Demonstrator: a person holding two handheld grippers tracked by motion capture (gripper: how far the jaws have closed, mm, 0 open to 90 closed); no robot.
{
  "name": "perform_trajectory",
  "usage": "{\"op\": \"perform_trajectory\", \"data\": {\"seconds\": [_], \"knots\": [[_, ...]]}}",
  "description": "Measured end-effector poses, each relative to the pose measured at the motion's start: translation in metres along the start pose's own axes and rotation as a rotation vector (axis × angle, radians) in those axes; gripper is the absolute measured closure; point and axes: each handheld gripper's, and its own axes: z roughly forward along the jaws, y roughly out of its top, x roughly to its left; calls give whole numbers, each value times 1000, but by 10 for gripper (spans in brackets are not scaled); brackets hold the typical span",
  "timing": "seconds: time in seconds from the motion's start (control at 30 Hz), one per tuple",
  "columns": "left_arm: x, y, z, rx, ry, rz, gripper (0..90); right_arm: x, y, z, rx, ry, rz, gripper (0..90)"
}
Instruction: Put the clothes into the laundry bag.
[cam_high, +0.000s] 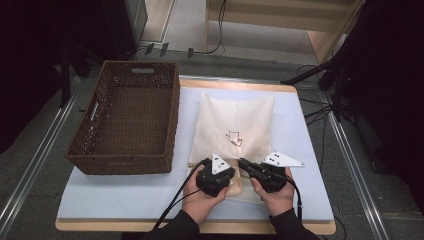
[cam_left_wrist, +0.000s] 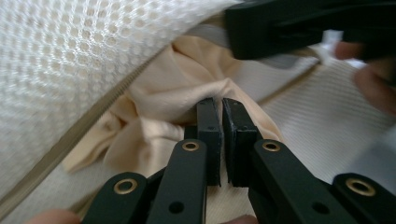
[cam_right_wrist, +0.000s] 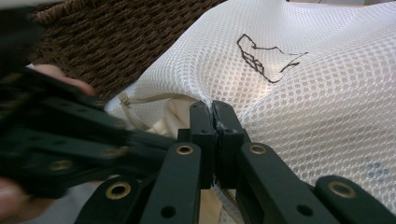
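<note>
High view: a white mesh laundry bag (cam_high: 234, 131) lies flat on the pale blue table mat (cam_high: 125, 192), at the centre of the table, with its open end toward the near edge. A cream cloth (cam_left_wrist: 154, 135) sits in that opening, partly inside the bag beside the bag's zip (cam_left_wrist: 100, 114). The left gripper (cam_high: 216, 176) stands at the near left corner of the opening; in the left gripper view its jaws are pinched together on a fold of the cream cloth. The right gripper (cam_high: 261, 173) stands just beside it on the right; in the right gripper view its jaws are clamped on the mesh edge of the bag, holding it raised. A small arrow-shaped mark (cam_high: 233, 137) shows on the bag's upper face. A brown wicker basket (cam_high: 170, 115) stands left of the bag, near its left edge.
</note>
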Motion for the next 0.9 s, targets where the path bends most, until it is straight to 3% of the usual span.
{"op": "perform_trajectory", "data": {"seconds": [0.13,0.17,0.3,0.43,0.63,0.73,0.77,0.87,0.9], "knots": [[0,-3,7,0,-1,3,819,-1,-1,-1,-2,-2,3,884],[-3,-4,2,11,-26,48,771,-1,-1,-1,-1,-2,-1,884],[-7,-12,-12,23,-28,119,617,-2,-1,0,0,-5,0,884],[-4,-20,-23,29,-13,123,533,-2,-1,-1,-2,-7,0,884],[5,-28,-30,95,19,101,425,-3,-2,0,-1,-9,3,884],[1,-25,-24,99,36,83,417,-1,-3,2,5,-9,1,884],[-4,-23,-15,109,38,79,414,0,-3,3,9,-10,1,884],[-10,-20,-7,109,65,102,421,0,-3,3,12,-9,-2,885],[-13,-18,-4,115,87,106,465,1,-3,3,11,-7,-1,885]]}}
